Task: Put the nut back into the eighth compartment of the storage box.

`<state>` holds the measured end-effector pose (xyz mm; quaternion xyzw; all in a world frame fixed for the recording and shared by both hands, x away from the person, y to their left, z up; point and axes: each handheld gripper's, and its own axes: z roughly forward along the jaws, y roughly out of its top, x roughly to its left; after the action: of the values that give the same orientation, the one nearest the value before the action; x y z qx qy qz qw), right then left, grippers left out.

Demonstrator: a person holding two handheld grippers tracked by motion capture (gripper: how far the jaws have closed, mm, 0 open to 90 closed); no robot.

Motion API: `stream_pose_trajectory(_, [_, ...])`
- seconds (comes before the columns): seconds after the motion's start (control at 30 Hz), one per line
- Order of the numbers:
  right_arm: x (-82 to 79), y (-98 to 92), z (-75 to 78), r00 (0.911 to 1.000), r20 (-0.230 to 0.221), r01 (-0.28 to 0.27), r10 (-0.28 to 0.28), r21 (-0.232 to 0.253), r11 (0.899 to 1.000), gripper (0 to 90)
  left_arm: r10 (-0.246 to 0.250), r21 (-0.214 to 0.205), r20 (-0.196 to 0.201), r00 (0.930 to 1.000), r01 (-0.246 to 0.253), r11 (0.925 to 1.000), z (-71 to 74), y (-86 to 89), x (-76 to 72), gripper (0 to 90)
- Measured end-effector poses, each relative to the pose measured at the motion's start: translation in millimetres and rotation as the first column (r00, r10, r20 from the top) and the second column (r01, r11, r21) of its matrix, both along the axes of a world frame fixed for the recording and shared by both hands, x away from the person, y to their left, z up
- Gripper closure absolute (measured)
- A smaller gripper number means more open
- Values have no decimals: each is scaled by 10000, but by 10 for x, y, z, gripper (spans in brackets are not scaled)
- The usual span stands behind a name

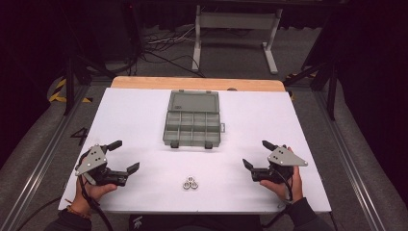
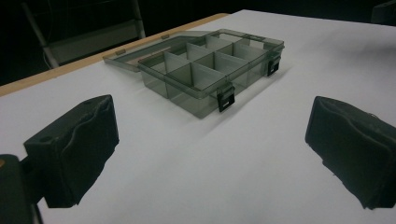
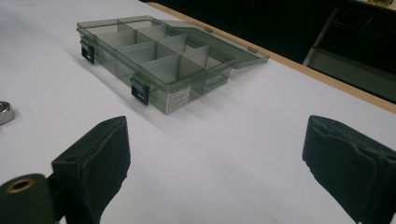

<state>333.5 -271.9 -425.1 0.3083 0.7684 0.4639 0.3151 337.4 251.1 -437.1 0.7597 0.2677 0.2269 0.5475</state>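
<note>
A smoky clear compartment box (image 1: 192, 122) lies open at the table's middle, its lid folded back flat. It has several empty compartments (image 2: 212, 65) and two black latches on its near wall (image 3: 140, 91). Three metal nuts (image 1: 190, 183) lie clustered near the front edge; one nut (image 3: 4, 111) peeks in at the right gripper view's left edge. My left gripper (image 1: 123, 156) rests at the front left, open, nothing between its pads (image 2: 79, 147). My right gripper (image 1: 257, 154) rests at the front right, open, its pads (image 3: 100, 161) bare.
A white sheet (image 1: 144, 115) covers the table, with a wooden strip (image 1: 197, 83) along the far edge. A grey metal stand (image 1: 235, 29) and cables sit on the floor behind the table. Dark frame legs flank both sides.
</note>
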Motion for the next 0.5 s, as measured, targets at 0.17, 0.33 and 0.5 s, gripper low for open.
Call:
stream_pose_trajectory(0.17, [-7,12,8,9998,-150,-129,128,-58,9999,85,-90,37,83,9999,90,10000,-6,10,-11,23])
stream_pose_trajectory(0.33, [14,58,25,9994,-155,-301,298,-147,9994,85,-78,0,207,9998,78,10000,-4,59,-42,24])
stream_pose_trajectory(0.5, [29,104,53,9982,-299,-529,527,-47,9986,78,-85,-15,203,9998,85,10000,-2,78,-68,26])
